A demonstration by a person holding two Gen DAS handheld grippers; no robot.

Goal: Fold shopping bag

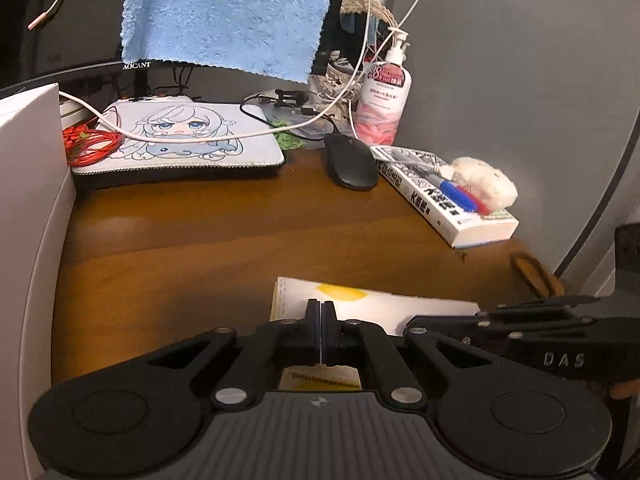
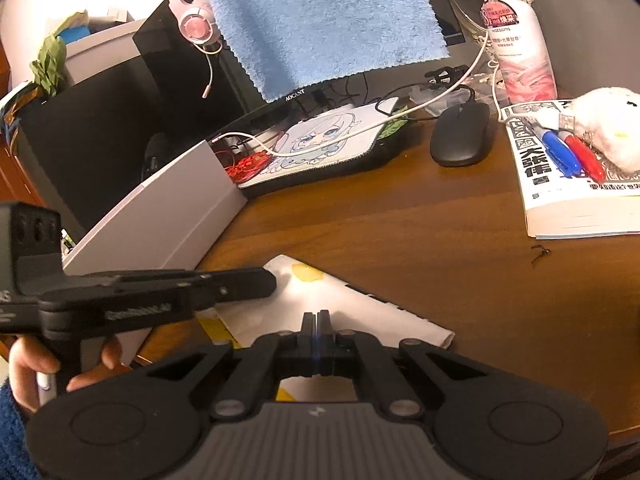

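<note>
The shopping bag is white with yellow spots and lies flat on the brown wooden table as a folded rectangle. My left gripper is shut, its tips over the bag's left part with nothing visible between the fingers. The right wrist view shows it from the side, its closed tip low over the bag's far corner. My right gripper is also shut, over the middle of the bag, and its tip reaches in from the right. I cannot tell whether either tip touches the cloth.
A white box stands at the left. Behind the bag are a cartoon-print pouch, a black mouse, a pump bottle, and a book carrying markers and a plush toy. A blue towel hangs over the monitor. A hand holds the left gripper's handle.
</note>
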